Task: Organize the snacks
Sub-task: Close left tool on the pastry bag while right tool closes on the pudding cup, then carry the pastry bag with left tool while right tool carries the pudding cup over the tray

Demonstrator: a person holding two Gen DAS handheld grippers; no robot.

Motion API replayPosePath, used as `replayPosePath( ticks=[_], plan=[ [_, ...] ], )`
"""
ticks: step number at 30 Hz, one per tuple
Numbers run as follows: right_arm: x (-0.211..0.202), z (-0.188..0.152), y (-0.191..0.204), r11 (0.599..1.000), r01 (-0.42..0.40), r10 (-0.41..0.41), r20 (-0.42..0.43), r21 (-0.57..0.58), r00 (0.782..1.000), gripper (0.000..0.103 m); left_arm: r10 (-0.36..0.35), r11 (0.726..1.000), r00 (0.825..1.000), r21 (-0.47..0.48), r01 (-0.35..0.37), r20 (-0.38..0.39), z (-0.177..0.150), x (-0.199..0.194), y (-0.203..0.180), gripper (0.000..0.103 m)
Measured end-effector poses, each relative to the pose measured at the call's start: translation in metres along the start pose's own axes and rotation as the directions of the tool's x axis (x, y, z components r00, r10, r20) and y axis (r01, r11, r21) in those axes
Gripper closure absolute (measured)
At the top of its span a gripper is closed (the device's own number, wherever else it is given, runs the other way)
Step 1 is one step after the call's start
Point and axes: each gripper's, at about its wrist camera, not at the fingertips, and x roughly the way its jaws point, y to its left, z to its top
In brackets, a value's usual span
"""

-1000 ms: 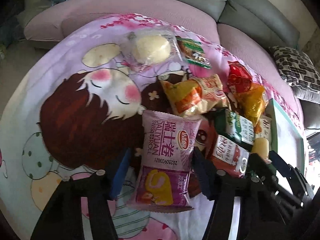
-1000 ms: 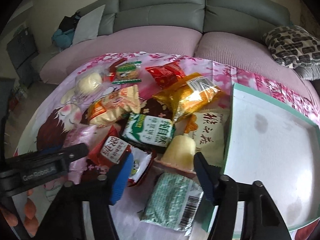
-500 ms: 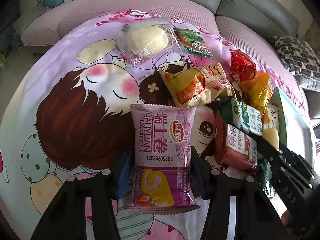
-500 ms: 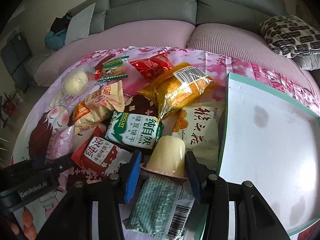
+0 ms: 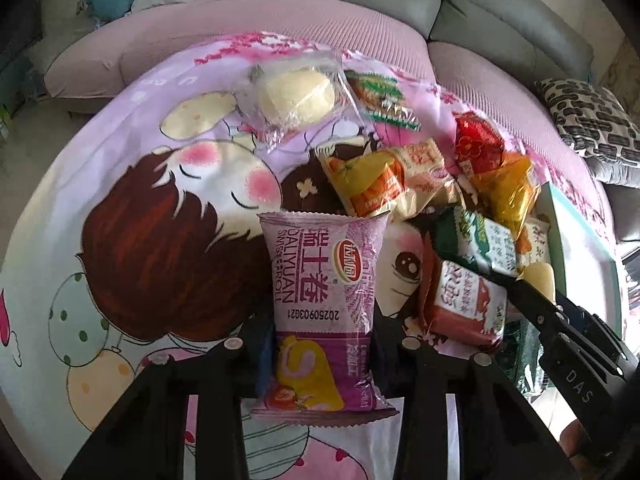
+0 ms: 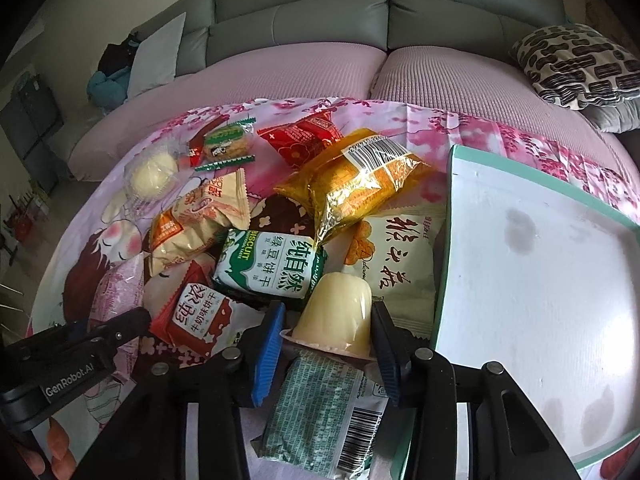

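Two claws have just been closing. Left claw (image 5: 322,344) pinches the purple Swiss-roll packet (image 5: 320,292) between its pads: light, soft, crinkly, best held mid-body. Right claw (image 6: 328,344) clamps the jelly cup (image 6: 334,320), smooth and squashy, left of the tray (image 6: 442,280).

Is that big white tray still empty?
Empty. In the right wrist view the tray shows only bare, stained white bottom; every snack lies outside it.

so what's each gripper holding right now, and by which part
The right gripper is shut on the pale jelly cup, pads on its sides near the rim. The left gripper, jaws just closing, pinches the purple swiss roll packet across its lower half.
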Motion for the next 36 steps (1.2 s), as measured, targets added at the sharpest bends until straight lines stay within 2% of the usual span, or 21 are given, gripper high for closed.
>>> replayPosePath(
  ticks=[10,18,26,36],
  plan=[
    [-0.029,0.008,0.002,0.999,-0.035,0.034,0.070,0.008,0.997,0.057,-0.005,1.000,0.996,0.015,0.003,0.086,0.008,-0.033,-0.007,0.064],
    [-0.047,0.013,-0.007,0.999,-0.027,0.025,0.103,0.020,0.994,0.057,-0.023,0.998,0.996,0.065,0.018,0.090,0.016,-0.042,-0.030,0.064],
    [-0.072,0.019,-0.031,0.998,-0.006,-0.005,0.166,0.063,0.986,0.057,-0.039,0.992,0.993,0.126,0.025,0.113,0.029,-0.060,-0.070,0.064],
    [-0.106,0.026,-0.084,0.984,0.020,-0.065,0.251,0.177,0.966,0.057,-0.083,0.974,0.985,0.219,0.049,0.151,0.045,-0.077,-0.133,0.064]
  ],
)
